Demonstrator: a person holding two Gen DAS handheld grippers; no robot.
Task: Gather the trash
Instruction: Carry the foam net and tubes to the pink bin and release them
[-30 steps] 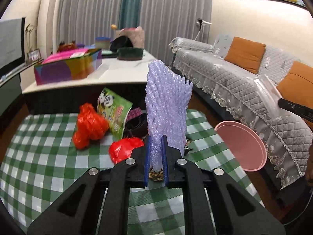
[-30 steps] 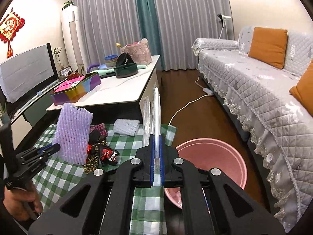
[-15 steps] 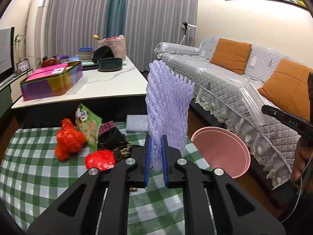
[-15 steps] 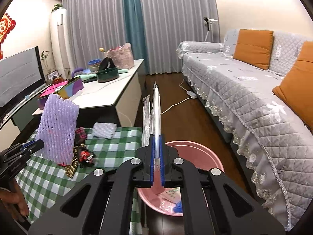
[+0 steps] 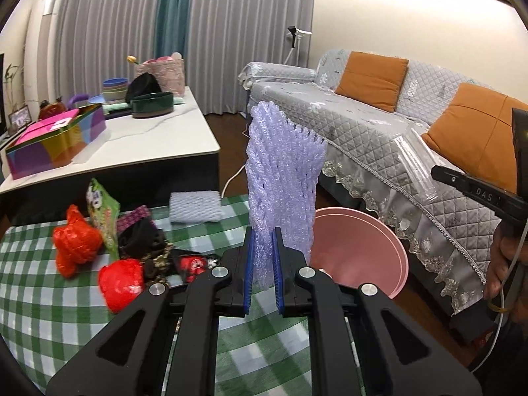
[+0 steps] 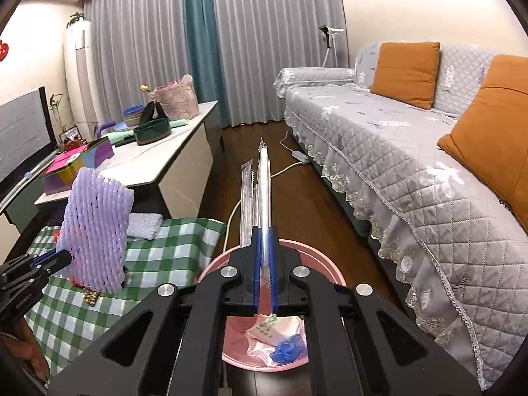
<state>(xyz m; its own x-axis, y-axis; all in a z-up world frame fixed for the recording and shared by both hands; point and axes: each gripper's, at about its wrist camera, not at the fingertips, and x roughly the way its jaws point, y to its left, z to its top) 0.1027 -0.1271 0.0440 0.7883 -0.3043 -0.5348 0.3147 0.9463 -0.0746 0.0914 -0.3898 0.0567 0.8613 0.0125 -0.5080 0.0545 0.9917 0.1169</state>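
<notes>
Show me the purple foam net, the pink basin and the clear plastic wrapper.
purple foam net (image 5: 283, 178), left wrist view, middle of mesh
pink basin (image 5: 369, 244), left wrist view, inner wall
clear plastic wrapper (image 6: 264, 191), right wrist view, upright middle strip

You have two grippers in view, the left gripper (image 5: 263, 257) and the right gripper (image 6: 264, 264). You can count two foam nets: one purple foam net (image 5: 283, 178) and one white foam net (image 5: 194, 206). There are two red crumpled bags (image 5: 77, 247), one pink basin (image 5: 356, 250), two orange cushions (image 5: 371, 79) and one clear plastic wrapper (image 6: 264, 191).
</notes>
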